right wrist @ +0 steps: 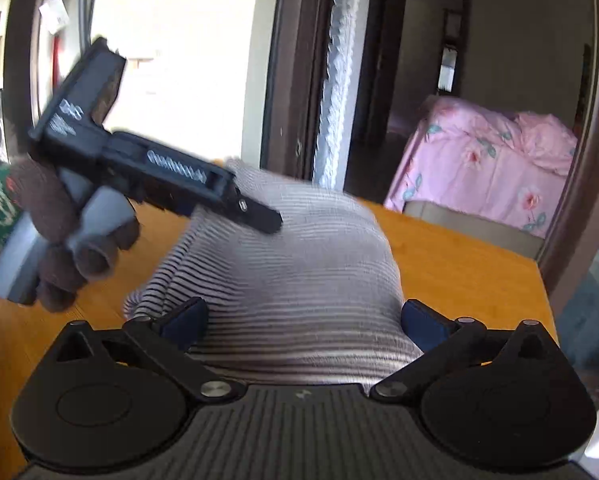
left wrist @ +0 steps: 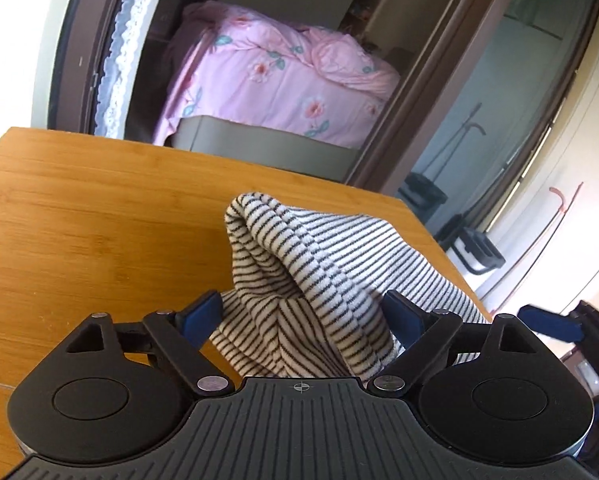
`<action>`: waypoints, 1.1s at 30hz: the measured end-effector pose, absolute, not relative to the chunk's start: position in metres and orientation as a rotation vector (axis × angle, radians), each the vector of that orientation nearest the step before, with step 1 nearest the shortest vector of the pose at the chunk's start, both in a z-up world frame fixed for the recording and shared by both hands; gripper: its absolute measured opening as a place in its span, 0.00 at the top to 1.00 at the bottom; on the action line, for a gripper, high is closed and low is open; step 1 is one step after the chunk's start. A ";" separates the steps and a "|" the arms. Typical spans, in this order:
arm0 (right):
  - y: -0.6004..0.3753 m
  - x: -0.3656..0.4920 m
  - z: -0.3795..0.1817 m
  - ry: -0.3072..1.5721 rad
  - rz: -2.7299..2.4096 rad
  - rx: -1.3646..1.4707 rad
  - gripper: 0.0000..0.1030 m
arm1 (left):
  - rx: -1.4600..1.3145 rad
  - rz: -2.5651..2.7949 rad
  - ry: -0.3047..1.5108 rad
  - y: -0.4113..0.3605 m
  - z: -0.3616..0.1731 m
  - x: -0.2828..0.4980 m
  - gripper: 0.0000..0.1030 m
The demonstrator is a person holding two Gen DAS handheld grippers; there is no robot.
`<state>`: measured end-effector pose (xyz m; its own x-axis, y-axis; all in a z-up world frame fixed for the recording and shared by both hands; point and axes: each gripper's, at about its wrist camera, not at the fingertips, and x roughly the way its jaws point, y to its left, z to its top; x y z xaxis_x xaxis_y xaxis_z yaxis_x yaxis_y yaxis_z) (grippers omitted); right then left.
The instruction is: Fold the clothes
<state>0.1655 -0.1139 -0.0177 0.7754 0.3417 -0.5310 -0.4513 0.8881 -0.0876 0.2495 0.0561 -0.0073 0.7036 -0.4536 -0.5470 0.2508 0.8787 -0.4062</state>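
A striped black-and-cream garment (left wrist: pixel 299 280) lies bunched on the wooden table (left wrist: pixel 79 220). My left gripper (left wrist: pixel 301 320) is open, its blue pads (left wrist: pixel 203 316) on either side of a raised fold of the cloth. My right gripper (right wrist: pixel 303 324) is open too, its jaws wide around the garment (right wrist: pixel 291 280), which is blurred in that view. The left gripper's body (right wrist: pixel 139 168), held by a gloved hand (right wrist: pixel 59 232), shows above the cloth in the right wrist view. One blue pad of the right gripper (left wrist: pixel 551 324) shows at the right edge of the left wrist view.
The table's far edge (left wrist: pixel 219 152) and right corner (left wrist: pixel 419 216) are close behind the garment. Beyond is a doorway with a bed under a pink floral quilt (left wrist: pixel 275 76). A lace curtain (left wrist: pixel 127 48) hangs by the door frame. Cleaning tools (left wrist: pixel 451 184) stand at the right.
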 end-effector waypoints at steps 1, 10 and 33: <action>-0.117 0.166 -0.022 0.535 0.436 -0.195 0.00 | -0.305 -0.405 0.689 0.056 -0.007 0.249 0.10; -0.127 0.163 -0.025 0.549 0.434 -0.161 0.00 | -0.272 -0.400 0.679 0.051 -0.004 0.242 0.09; -0.076 0.119 0.002 0.287 0.614 -0.752 0.76 | -0.403 -0.324 0.551 0.098 0.043 0.227 0.08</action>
